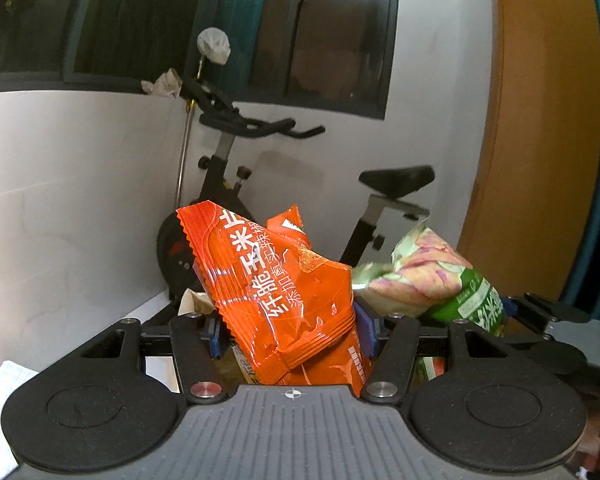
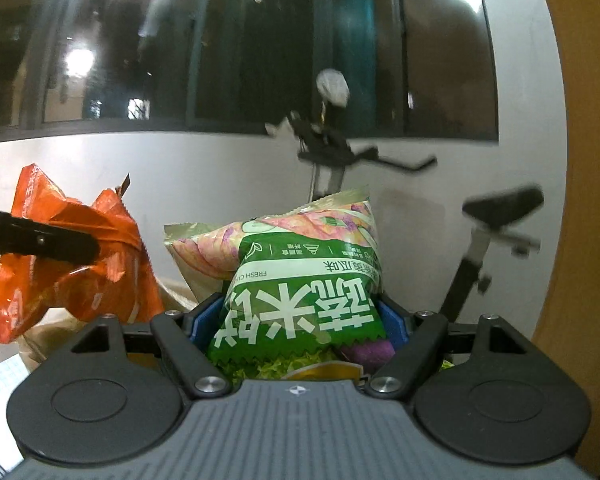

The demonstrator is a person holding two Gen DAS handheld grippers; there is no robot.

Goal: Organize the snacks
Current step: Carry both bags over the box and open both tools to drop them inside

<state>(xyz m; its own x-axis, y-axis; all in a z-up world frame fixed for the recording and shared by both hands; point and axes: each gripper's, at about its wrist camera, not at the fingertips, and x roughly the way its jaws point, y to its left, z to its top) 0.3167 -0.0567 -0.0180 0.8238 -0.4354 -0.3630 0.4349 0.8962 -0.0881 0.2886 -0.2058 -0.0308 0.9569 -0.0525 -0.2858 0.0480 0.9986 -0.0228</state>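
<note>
The left gripper [image 1: 294,330] pinches an orange snack bag [image 1: 284,292]. Its two blue pads press on the bag from both sides, and the bag is squeezed and crinkled between them. Most of the bag sticks up above the jaws, with white writing across it. A bit of it hangs down below the jaws too.

The right gripper [image 2: 298,326] pinches a green snack bag [image 2: 300,280]. The blue pads hug the fat bag on each side. The bag stands up out of the jaws, and its pink and pale top end puffs out above them. Its white letters are upside down.

Seen from the left wrist, the green snack bag [image 1: 432,284] is just beside the orange one, off to the right of the left jaws. Seen from the right wrist, the orange snack bag [image 2: 76,264] is off to the left of the right jaws, with a black finger [image 2: 40,240] of the left gripper across it.

Past both sets of jaws stands a black exercise bike [image 1: 260,152] by a white wall [image 1: 72,200], under a dark window [image 1: 148,20].
</note>
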